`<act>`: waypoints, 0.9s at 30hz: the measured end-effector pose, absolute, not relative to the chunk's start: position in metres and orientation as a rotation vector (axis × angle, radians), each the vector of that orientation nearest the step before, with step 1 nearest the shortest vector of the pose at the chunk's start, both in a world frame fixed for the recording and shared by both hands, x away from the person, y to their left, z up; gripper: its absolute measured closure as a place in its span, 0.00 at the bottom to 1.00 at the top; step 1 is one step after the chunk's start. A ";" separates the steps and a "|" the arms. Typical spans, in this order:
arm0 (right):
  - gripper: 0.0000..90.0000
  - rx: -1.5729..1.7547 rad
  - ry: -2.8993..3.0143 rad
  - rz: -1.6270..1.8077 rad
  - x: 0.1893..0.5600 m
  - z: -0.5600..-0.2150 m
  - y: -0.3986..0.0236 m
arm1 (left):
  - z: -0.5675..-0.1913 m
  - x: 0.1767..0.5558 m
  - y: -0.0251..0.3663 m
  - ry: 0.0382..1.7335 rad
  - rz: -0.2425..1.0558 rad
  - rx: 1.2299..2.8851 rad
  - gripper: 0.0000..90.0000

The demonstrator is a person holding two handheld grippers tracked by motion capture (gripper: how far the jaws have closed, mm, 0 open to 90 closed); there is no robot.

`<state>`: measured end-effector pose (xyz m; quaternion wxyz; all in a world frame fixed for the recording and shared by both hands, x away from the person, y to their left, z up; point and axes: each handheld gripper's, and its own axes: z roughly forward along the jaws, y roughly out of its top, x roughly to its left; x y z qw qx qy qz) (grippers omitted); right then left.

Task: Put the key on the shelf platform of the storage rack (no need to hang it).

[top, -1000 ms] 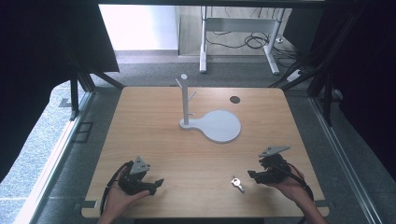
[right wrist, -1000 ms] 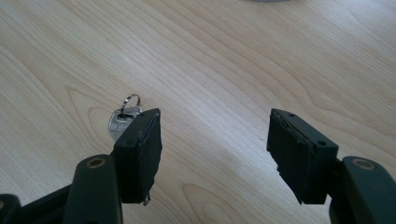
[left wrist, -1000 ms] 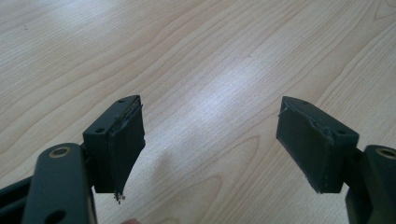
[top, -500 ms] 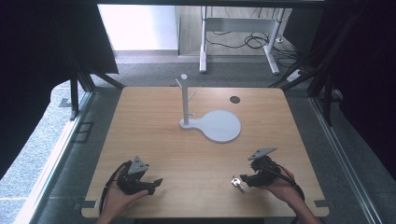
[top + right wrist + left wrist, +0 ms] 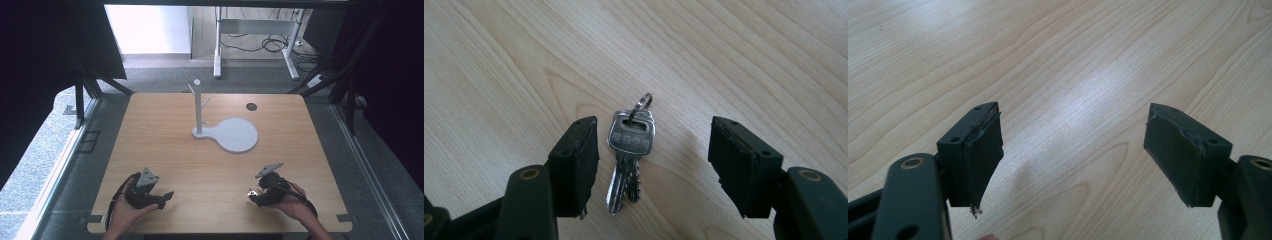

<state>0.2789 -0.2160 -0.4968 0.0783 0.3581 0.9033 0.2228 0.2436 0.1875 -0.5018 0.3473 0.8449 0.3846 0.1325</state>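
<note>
**Right gripper spread over the keys, left gripper idle**

At the table's near edge, the right gripper [image 5: 651, 172] has its jaws spread wide with the keys [image 5: 628, 150] lying flat on the wood between them, touching neither pad. The keys hang on a small ring [image 5: 643, 104] at their far end. In the high view they are only a small bright speck, probably just at the gripper's tip [image 5: 253, 192]. The left gripper [image 5: 1073, 160], also spread wide, holds nothing over bare table [image 5: 210, 165]. Farther back stands a white peg stand [image 5: 199, 107] on a round base [image 5: 237, 135], and beyond it a dark round hole [image 5: 251, 106].
</note>
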 end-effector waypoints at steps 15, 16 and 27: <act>0.43 1.052 2.749 0.581 0.277 -0.507 -0.205 | -0.501 0.243 0.187 0.992 0.343 2.193 0.26; 0.43 1.055 2.751 0.572 0.277 -0.508 -0.204 | -0.501 0.243 0.187 0.992 0.343 2.193 0.26; 0.52 1.041 2.766 0.540 0.277 -0.507 -0.198 | -0.500 0.242 0.188 0.993 0.346 2.188 0.26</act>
